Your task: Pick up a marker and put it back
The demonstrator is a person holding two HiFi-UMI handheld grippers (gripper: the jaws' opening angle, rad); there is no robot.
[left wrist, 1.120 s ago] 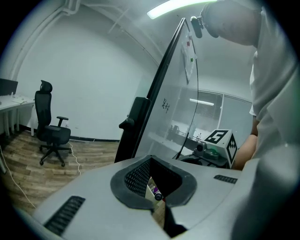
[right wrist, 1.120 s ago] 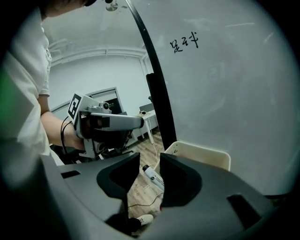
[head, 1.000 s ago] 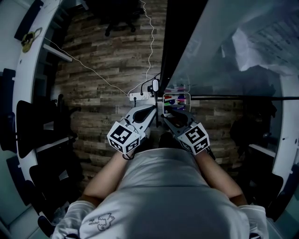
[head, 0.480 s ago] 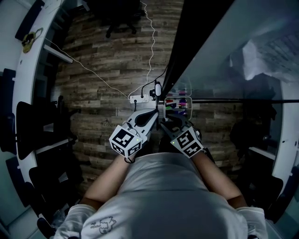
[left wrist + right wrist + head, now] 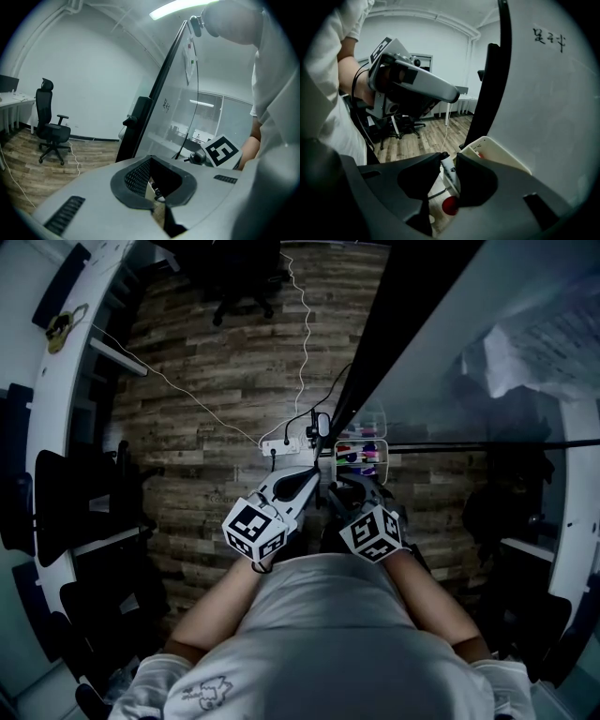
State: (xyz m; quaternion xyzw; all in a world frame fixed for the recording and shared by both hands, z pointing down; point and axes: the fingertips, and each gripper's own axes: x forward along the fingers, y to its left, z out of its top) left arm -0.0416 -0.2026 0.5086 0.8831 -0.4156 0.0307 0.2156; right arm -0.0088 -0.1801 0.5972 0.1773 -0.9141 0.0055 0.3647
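Two right gripper [image 5: 449, 158] fingers [image 5: 413, 173] closing, pinching the marker [image 5: 449, 171] between their tips, white tray [image 5: 495, 150] at its 3 o'clock, long axis near upright, dark tip toward 12, red end toward 6, left gripper [image 5: 157, 205] jaws pressed together.

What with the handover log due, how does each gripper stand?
Left gripper: closed, empty.
Right gripper: closing on the marker between its jaws.
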